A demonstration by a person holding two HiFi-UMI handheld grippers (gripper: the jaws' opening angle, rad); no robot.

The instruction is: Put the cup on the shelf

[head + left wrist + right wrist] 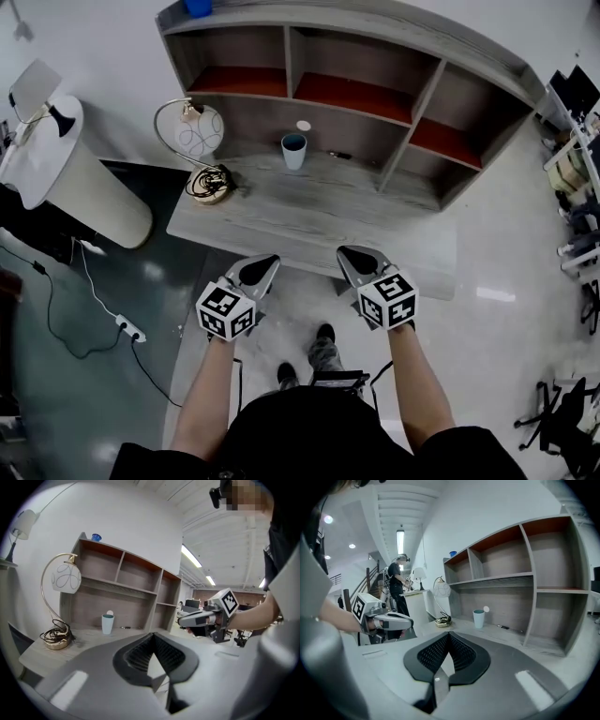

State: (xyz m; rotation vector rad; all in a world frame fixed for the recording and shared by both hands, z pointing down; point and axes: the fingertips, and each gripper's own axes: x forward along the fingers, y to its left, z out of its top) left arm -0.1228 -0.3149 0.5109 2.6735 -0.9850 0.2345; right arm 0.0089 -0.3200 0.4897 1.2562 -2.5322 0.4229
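Both are closed with nothing in them: the left gripper point(262, 265) and right gripper point(354, 260) hang side by side at the near edge of the tabletop point(309, 225). The cup point(293, 150) stands upright at the back of the tabletop, below the shelf point(361, 89) compartments and well apart from both grippers. A lamp point(199, 141) sits to its left. The small white round thing just behind the cup is maybe a lid, hard to tell.

Nothing you can read here; no words, brands or numbers on any surface; only coded black-and-white squares on the marker cube point(226, 310) of your left gripper point(260, 269) and the marker cube point(389, 300) of your right gripper point(361, 260).
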